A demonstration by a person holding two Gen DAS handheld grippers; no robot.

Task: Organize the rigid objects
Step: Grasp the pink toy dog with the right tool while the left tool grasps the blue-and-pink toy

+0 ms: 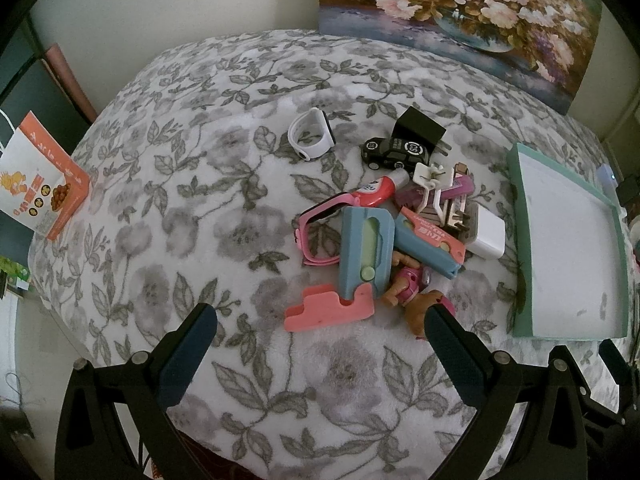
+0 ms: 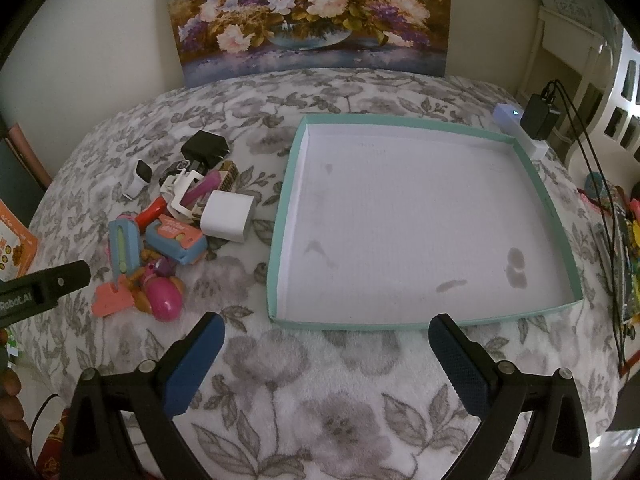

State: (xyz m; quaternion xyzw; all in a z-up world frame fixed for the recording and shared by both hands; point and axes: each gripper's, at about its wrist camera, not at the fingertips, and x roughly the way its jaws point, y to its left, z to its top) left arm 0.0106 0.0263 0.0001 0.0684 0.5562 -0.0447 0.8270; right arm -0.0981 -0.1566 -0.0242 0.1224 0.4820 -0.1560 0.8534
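Hovering with jaws spread wide and holding nothing, the left gripper (image 1: 320, 320) faces the toy pile (image 1: 384, 232) at frame centre, while the equally open right gripper (image 2: 326, 328) faces the teal-rimmed tray (image 2: 276, 240), just right of the pile.

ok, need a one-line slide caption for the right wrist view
Open right hand-held gripper faces an empty teal-rimmed tray on a floral blanket, toy pile to its left.
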